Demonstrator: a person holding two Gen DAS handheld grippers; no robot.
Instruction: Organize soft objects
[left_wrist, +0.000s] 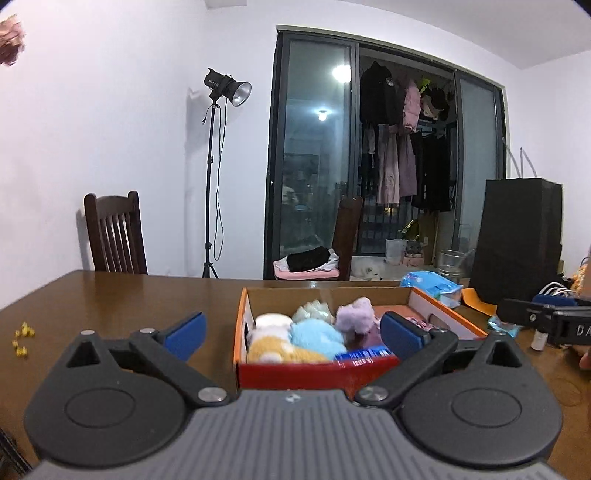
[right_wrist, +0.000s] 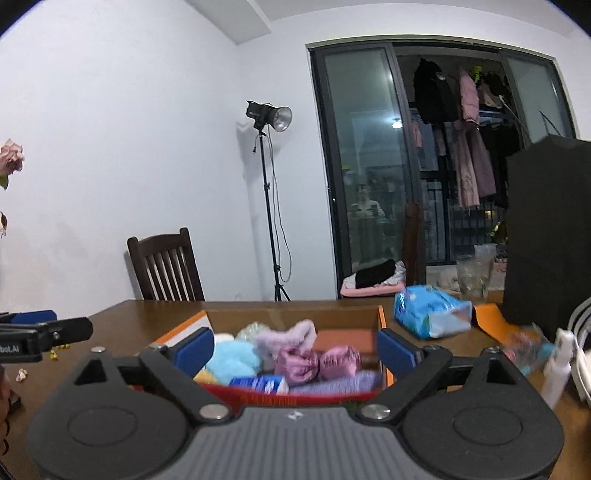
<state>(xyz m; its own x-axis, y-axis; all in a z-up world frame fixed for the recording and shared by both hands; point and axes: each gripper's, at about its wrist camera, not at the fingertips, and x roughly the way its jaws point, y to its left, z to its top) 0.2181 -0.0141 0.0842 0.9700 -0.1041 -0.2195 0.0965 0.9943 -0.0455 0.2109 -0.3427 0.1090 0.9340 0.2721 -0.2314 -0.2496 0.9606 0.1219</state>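
An orange and red cardboard box (left_wrist: 314, 373) sits on the brown table (left_wrist: 110, 299), filled with soft things: a light blue plush (left_wrist: 317, 334), a white and yellow plush (left_wrist: 269, 339), a lilac plush (left_wrist: 356, 314) and a blue packet (left_wrist: 364, 356). My left gripper (left_wrist: 293, 332) is open and empty, just in front of the box. In the right wrist view the same box (right_wrist: 380, 317) holds pink satin scrunchies (right_wrist: 317, 363) and a lilac headband (right_wrist: 288, 338). My right gripper (right_wrist: 295, 350) is open and empty above the box's near edge.
A blue tissue pack (right_wrist: 428, 314), a black paper bag (right_wrist: 546, 229), a glass (right_wrist: 474, 275) and a white spray bottle (right_wrist: 557, 365) stand right of the box. Small yellow bits (left_wrist: 22, 338) lie at the left. Wooden chairs (left_wrist: 114, 232) stand behind the table.
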